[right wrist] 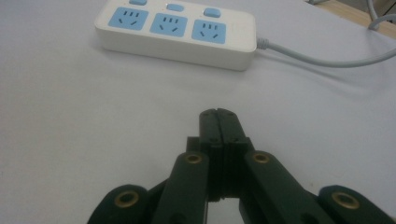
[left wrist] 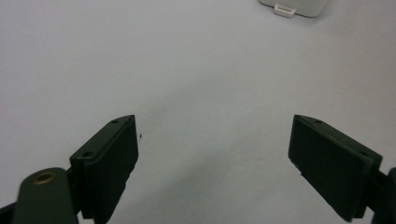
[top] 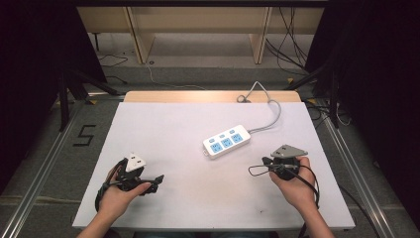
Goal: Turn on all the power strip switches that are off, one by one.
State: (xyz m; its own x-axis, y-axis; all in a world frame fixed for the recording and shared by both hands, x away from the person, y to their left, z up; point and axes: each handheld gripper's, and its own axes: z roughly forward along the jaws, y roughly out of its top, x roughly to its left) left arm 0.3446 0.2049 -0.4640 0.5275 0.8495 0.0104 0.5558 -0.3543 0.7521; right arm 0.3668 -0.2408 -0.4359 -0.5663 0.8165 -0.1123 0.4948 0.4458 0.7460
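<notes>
Nearest, the right tongs (right wrist: 218, 114) sit clenched and empty, aimed at the power strip (right wrist: 175, 32) on the worktop (top: 163, 129). Left tongs (left wrist: 212, 154) gape, released. Best spread the right pair before approaching the strip squarely, clear of its cord (right wrist: 327, 58).

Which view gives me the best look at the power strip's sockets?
The right gripper view: the power strip lies close ahead of the shut right gripper, its three blue sockets and three buttons plain. The high view shows the whole strip small, with its cable. The left gripper view catches one white end.
</notes>
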